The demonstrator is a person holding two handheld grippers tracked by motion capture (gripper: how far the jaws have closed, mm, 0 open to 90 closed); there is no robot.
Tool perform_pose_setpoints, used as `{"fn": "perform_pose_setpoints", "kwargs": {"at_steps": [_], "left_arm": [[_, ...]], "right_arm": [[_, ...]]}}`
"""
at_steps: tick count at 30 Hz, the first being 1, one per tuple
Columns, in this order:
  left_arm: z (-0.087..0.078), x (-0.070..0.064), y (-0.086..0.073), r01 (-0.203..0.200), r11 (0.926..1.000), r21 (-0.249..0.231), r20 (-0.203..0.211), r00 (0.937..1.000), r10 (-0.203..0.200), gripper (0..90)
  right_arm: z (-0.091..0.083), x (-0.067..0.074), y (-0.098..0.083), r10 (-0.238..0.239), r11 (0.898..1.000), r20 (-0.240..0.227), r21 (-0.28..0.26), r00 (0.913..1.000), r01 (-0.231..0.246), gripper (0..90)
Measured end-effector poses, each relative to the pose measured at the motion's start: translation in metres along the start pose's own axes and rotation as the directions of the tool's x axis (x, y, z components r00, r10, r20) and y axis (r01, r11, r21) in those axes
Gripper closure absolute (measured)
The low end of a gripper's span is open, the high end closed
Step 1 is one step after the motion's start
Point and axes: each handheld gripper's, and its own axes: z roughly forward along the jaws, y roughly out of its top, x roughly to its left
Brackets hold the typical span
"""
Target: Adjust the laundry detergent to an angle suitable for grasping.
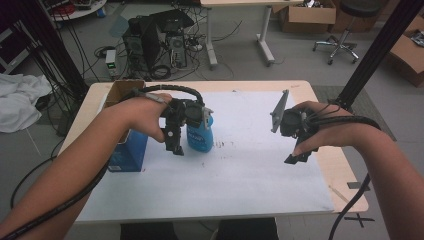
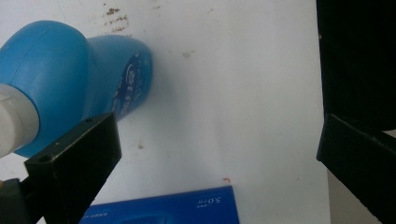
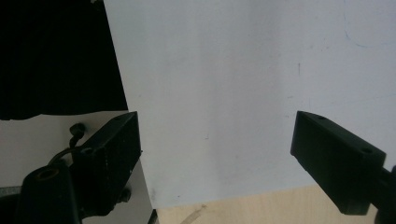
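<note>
The left gripper hangs over the white sheet with its jaws spread wide and nothing between them. The blue bottle stands upright just beside it, off to the outer side of one jaw rather than in the gap, its white cap close to that jaw. The blue box sits on the gripper's other side. The right gripper, also spread and empty, is well apart, so the left is the nearer one.

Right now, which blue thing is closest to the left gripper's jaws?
The rounded blue plastic bottle, right beside one jaw. The flat-sided blue cardboard box sits farther off, at the table's left edge.
</note>
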Motion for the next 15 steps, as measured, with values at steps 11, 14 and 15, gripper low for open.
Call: {"fn": "perform_pose_setpoints", "kwargs": {"at_steps": [11, 14, 15], "left_arm": [[-0.001, -0.006, 0.0, -0.006, 1.0, -0.006, -0.001, 1.0, 0.006, 0.4], [-0.002, -0.007, 0.0, -0.005, 1.0, -0.001, -0.003, 1.0, 0.005, 0.4], [-0.003, -0.007, 0.0, -0.005, 1.0, -0.001, -0.003, 1.0, 0.005, 0.4]], "right_arm": [[0.012, -0.003, -0.007, 0.058, 0.99, -0.011, -0.131, 0.9983, -0.059, 16.4], [0.018, -0.004, -0.008, 0.08, 0.984, 0.003, -0.163, 0.9968, -0.078, 16.6], [0.02, -0.004, -0.009, 0.082, 0.982, 0.004, -0.173, 0.9966, -0.08, 16.6]]}}
